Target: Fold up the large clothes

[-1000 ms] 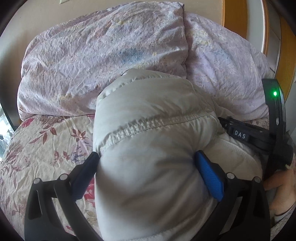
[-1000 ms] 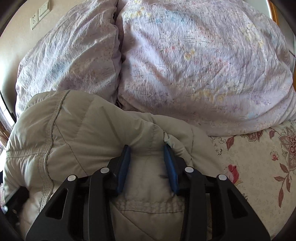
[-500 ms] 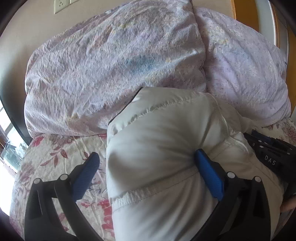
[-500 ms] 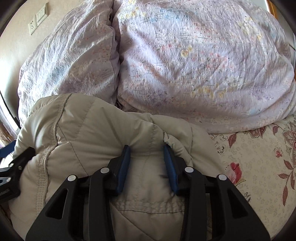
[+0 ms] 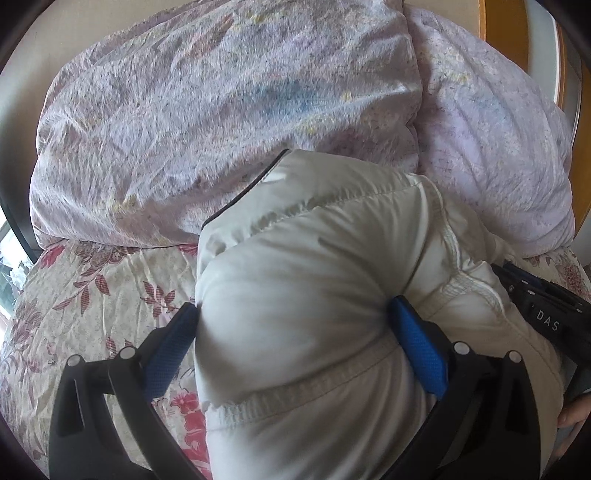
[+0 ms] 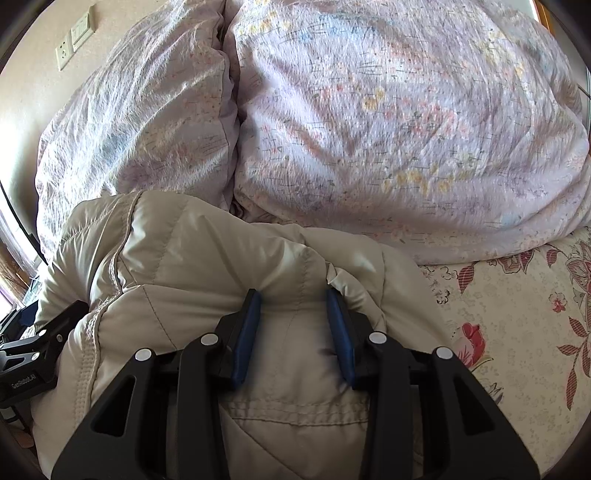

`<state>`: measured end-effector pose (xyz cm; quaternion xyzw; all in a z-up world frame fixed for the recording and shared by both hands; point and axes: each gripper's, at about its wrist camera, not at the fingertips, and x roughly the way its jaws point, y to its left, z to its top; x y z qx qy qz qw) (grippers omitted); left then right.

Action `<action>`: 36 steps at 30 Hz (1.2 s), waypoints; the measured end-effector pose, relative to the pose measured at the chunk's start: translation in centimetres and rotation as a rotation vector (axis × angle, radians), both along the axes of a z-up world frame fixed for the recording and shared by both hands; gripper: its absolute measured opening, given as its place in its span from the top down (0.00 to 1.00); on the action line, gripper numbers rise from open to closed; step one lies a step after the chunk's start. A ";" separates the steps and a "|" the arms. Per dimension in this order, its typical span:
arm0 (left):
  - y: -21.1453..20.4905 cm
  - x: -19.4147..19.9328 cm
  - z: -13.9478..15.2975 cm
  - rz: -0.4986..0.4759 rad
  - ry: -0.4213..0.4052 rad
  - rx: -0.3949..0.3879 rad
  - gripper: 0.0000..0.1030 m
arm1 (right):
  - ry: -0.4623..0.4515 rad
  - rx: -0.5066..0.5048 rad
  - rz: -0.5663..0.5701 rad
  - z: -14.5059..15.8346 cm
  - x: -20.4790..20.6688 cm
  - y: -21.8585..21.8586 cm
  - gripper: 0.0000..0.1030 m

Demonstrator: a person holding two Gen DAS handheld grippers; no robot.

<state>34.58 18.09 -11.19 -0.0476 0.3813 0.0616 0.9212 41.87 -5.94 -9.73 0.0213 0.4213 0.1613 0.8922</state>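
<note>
A pale beige puffy quilted jacket [image 5: 314, 280] lies bundled on the bed, its far end against the pillows. My left gripper [image 5: 295, 321] has its blue pads wide apart, with a thick roll of the jacket filling the gap; both pads touch it. My right gripper [image 6: 293, 306] is shut on a fold of the jacket [image 6: 221, 258], its blue pads pinching the fabric. The right gripper also shows at the right edge of the left wrist view [image 5: 546, 317]. The left gripper shows at the left edge of the right wrist view [image 6: 33, 354].
Two large lilac crinkled pillows [image 5: 221, 110] [image 6: 406, 129] stand side by side against the wall at the head of the bed. The floral bedsheet [image 5: 92, 288] [image 6: 517, 332] lies bare on either side of the jacket. A wall socket [image 6: 74, 40] and a wooden door frame [image 5: 502, 29] are behind.
Both grippers have moved forward with the jacket toward the pillows. The left gripper's pads have come in against the jacket roll. The right gripper keeps its hold.
</note>
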 end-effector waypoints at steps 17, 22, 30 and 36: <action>0.8 0.2 -0.6 -0.015 0.003 -0.063 0.02 | 0.006 0.001 0.001 0.0 0.1 0.1 0.62; 0.7 0.1 -0.5 -0.009 -0.002 -0.050 0.02 | 0.006 0.005 0.001 -0.1 0.1 0.2 0.62; 0.6 0.1 -0.5 -0.008 -0.003 -0.050 0.02 | 0.006 0.024 -0.009 -0.2 -0.1 0.1 0.62; 0.6 0.1 -0.5 -0.008 -0.003 -0.052 0.02 | 0.007 0.039 -0.014 -0.3 -0.1 -0.2 0.62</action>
